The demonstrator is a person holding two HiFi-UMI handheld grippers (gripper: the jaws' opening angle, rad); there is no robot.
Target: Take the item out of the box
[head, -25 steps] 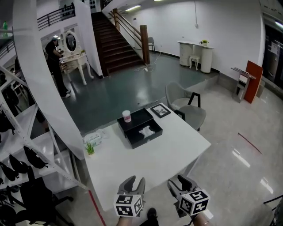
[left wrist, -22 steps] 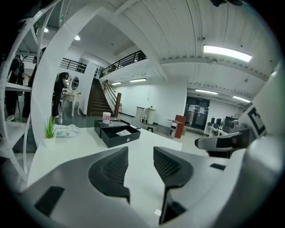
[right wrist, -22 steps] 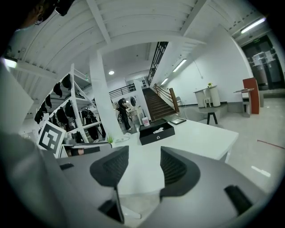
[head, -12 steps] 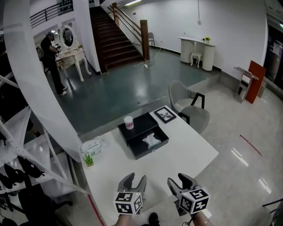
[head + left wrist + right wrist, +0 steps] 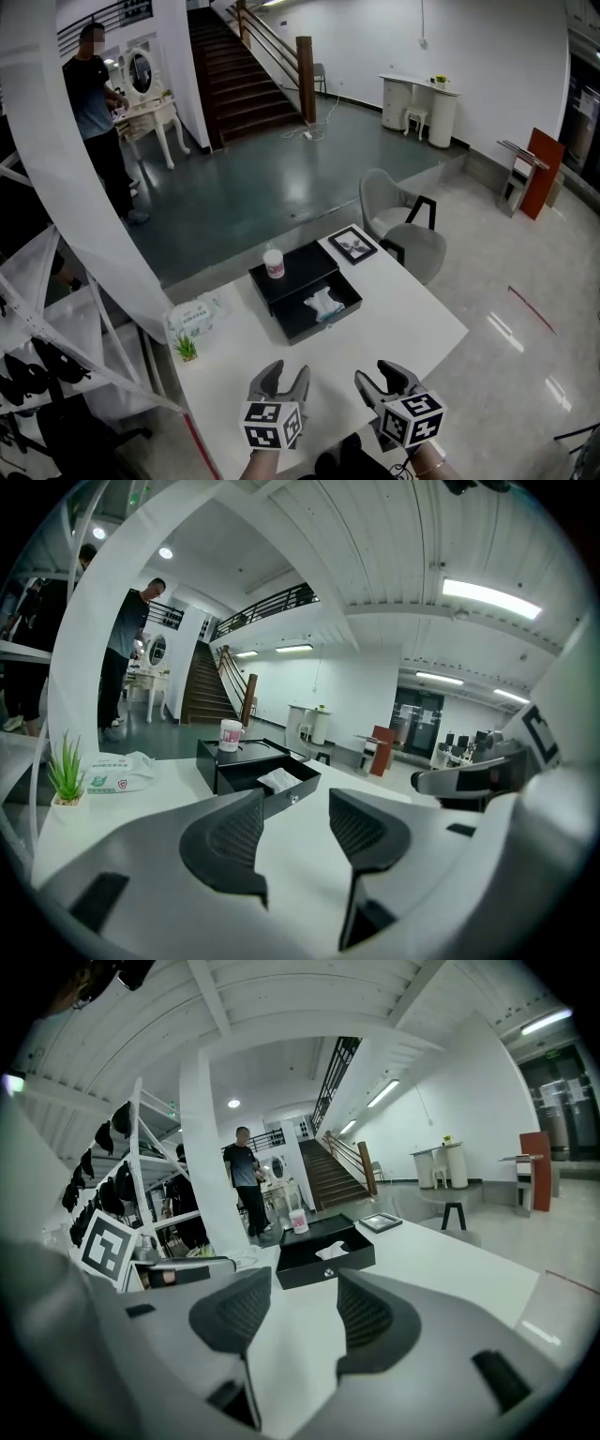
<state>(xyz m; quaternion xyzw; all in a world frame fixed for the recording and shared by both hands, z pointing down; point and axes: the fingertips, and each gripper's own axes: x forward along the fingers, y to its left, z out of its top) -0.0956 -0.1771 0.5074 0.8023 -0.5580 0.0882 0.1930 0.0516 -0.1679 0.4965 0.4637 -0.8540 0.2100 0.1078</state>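
A black box point(image 5: 298, 272) stands on the white table point(image 5: 403, 323) with its drawer pulled open toward me. A crumpled white item point(image 5: 325, 302) lies in the drawer. A white cup point(image 5: 274, 263) sits on the box's top. My left gripper point(image 5: 279, 380) hovers over the table's near edge, well short of the box; its jaws have just been opening and nothing is between them. My right gripper point(image 5: 391, 380) is beside it, also open and empty. The left gripper view shows the box point(image 5: 246, 761) and item point(image 5: 278, 780) beyond the left gripper point(image 5: 295, 832). The right gripper view shows the box point(image 5: 323, 1258) ahead of the right gripper point(image 5: 305, 1316).
A framed picture point(image 5: 352, 245) lies behind the box. A wipes pack point(image 5: 192, 314) and a small plant point(image 5: 187, 347) sit at the table's left edge. A grey chair point(image 5: 403, 234) stands at the far side. A white pillar point(image 5: 84, 187) and shelving flank the left. A person point(image 5: 94, 103) stands far back.
Both grippers and my view have advanced toward the table, so the box sits closer. The left jaws stand wider apart. The person in the background has turned.
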